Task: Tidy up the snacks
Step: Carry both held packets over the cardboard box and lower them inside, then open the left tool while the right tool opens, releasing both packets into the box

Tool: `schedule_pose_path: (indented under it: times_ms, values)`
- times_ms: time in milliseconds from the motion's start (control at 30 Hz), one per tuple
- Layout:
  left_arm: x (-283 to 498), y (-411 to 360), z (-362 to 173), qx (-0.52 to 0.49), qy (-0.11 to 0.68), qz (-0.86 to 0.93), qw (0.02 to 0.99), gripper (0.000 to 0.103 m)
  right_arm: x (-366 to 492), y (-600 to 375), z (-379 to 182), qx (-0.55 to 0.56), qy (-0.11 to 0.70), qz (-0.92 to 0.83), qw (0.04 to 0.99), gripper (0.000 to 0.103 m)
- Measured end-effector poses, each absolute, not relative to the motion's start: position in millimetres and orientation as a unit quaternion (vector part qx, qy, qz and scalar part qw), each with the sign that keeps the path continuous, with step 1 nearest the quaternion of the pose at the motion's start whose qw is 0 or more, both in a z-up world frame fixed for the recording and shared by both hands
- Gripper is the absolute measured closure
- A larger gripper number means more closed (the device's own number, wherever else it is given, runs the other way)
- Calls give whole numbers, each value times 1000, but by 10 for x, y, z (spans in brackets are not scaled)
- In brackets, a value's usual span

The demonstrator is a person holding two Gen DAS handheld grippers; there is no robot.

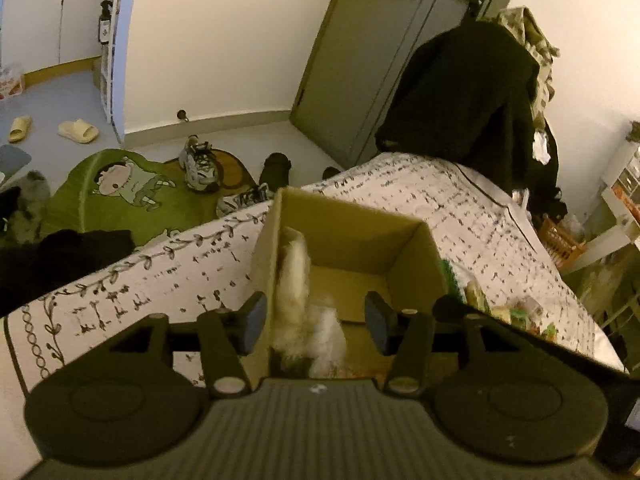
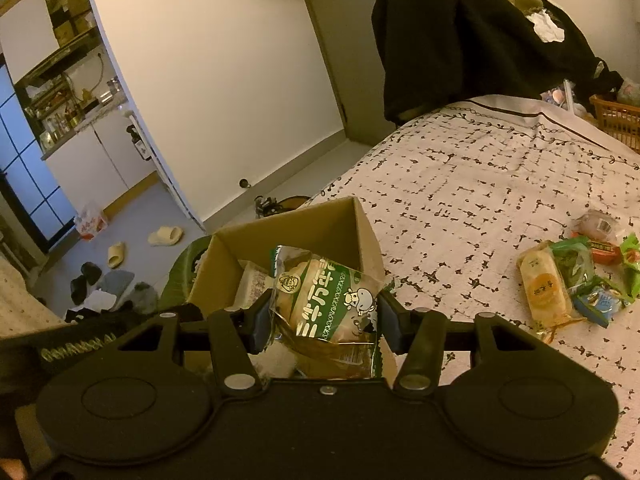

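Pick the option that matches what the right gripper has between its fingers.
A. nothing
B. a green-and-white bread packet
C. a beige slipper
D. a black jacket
B: in the right wrist view the right gripper has its pads against both sides of the green-and-white bread packet, held above the open cardboard box.

Black two-finger grippers (image 1: 316, 322) (image 2: 322, 326), blue-grey pads on fingers (image 1: 251, 322), silver screws, ribbed housing
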State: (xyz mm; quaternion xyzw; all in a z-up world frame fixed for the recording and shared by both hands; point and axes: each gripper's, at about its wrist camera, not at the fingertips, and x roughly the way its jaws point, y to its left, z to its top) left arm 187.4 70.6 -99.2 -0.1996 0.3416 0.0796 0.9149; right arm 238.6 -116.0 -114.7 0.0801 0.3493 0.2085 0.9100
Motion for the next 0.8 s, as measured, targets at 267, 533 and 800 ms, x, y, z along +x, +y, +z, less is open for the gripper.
schedule_pose_path:
  times_ms: [267, 533, 800]
  values:
    - [1759, 895, -855, -189, 330, 112, 918, 48, 2376, -1103, -1128, 77, 340, 219, 911, 51]
    - [1669, 1004, -820, -186, 337, 138, 913, 37, 2354, -1000, -1102, 52, 322, 226, 918, 34]
    - [1568, 995, -749, -172, 345, 162, 908, 21, 2251, -1050, -988, 29, 304, 205, 930, 14]
